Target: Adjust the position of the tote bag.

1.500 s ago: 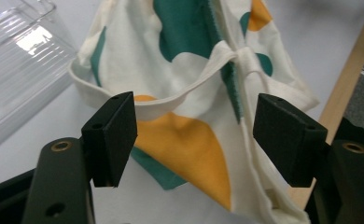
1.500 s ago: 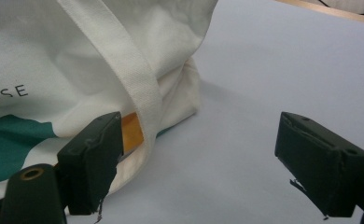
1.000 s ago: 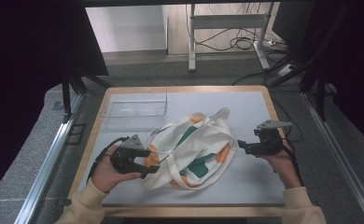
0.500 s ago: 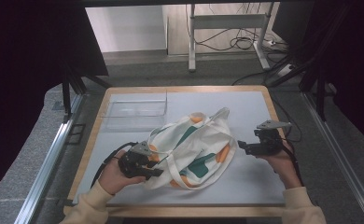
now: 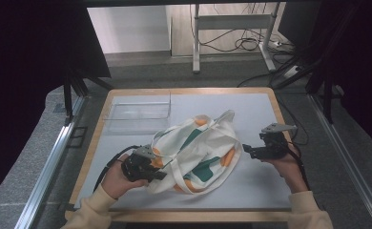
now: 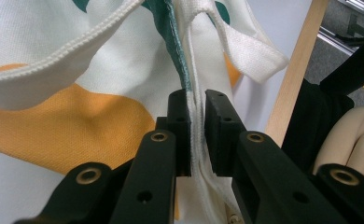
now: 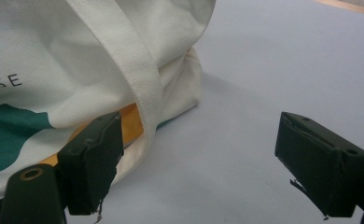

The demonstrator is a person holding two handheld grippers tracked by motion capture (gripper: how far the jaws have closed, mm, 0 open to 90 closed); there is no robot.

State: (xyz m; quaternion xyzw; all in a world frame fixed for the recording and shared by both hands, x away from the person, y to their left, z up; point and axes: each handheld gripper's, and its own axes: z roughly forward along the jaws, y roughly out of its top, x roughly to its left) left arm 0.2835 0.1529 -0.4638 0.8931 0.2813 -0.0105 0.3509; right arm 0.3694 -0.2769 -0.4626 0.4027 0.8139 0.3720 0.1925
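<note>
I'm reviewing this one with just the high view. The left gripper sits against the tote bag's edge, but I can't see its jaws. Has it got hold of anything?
Observer: Yes. In the left gripper view the left gripper has just been closing and pinches a white seamed edge of the tote bag between its pads.
Operator: And the right one?
Observer: The right gripper stands wide open beside the bag, with nothing between the pads; one fingertip sits close by the white strap.
Operator: Any print besides the patches?
Observer: Dark letters reading "USE".
</note>
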